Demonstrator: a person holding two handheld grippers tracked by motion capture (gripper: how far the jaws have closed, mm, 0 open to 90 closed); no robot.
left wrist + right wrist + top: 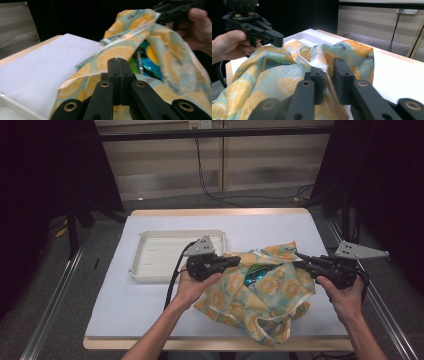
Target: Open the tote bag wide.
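A cloth bag (267,292) printed with orange slices on pale teal lies crumpled on the table, right of centre. A shiny blue-green packet (256,274) shows through its mouth (146,65). My left gripper (236,260) is at the bag's left upper edge. Its jaws (117,60) are pressed flat together, and I see no cloth between them. My right gripper (300,257) is at the bag's right upper edge. Its jaws (331,68) stand slightly apart, and the bag's white hem (325,68) runs down between them, lying against one jaw only.
A white tray (136,269) sits on the white-covered table (125,310) behind and left of the left hand. Bare tabletop lies in front of the tray and behind the bag. The bag's lower corner hangs near the front edge.
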